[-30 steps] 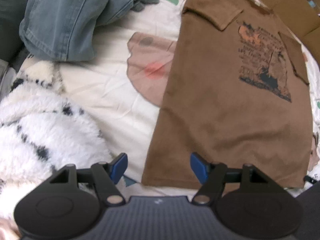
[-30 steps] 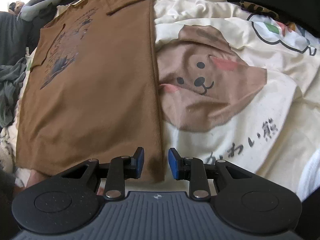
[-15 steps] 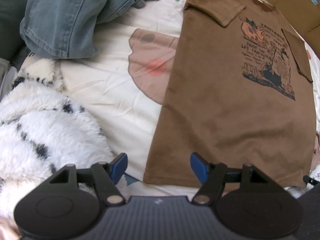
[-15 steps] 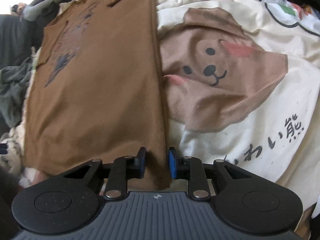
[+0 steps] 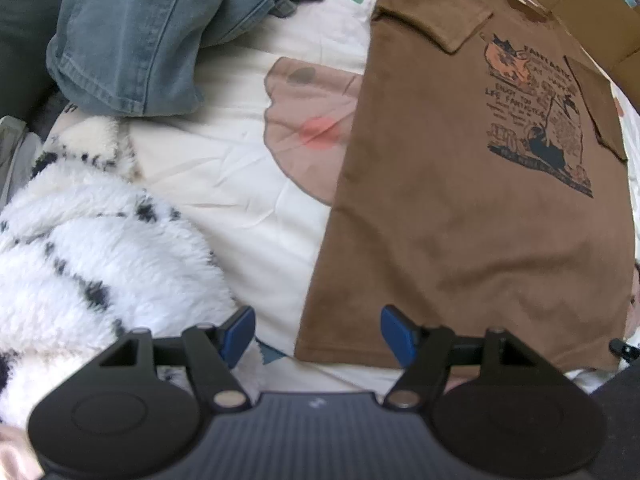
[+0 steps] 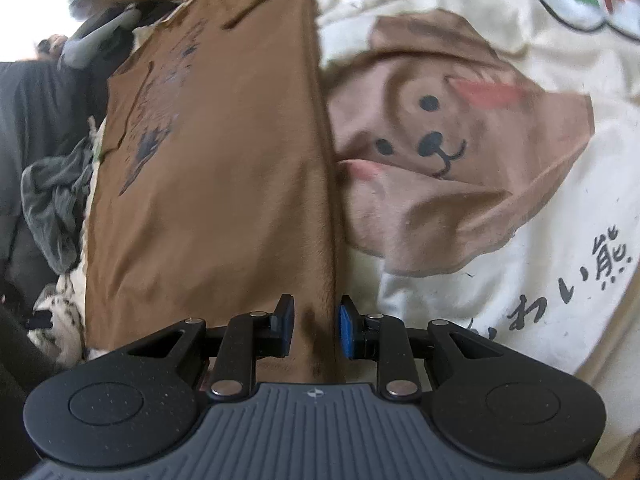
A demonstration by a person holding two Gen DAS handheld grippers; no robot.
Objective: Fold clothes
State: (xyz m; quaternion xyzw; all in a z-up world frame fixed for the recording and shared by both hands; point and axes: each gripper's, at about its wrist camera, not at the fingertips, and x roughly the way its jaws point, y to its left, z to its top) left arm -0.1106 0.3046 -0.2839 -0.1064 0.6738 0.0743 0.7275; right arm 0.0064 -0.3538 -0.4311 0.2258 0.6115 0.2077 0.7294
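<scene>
Cloth of the brown T-shirt point(image 6: 208, 200) runs between the narrowly parted right gripper point(image 6: 316, 326), unpinched as far as I see, while the left gripper point(image 5: 318, 334) gapes empty over its hem.

We are holding the left gripper point(image 5: 318, 334) pointed straight down, its blue-padded fingers point(image 5: 238, 334) standing wide apart with nothing pressed between the pads. We are holding the right gripper point(image 6: 316, 330) angled downward and forward, its fingers point(image 6: 347, 332) drawn in to a narrow gap. The pads of the right gripper are standing on either side of the near corner of the brown T-shirt point(image 6: 224, 184); the frames are not showing whether the pads are pressing on the cloth. At the lower left edge of the left wrist view, part of our hand point(image 5: 16, 456) is showing beside the gripper body.
</scene>
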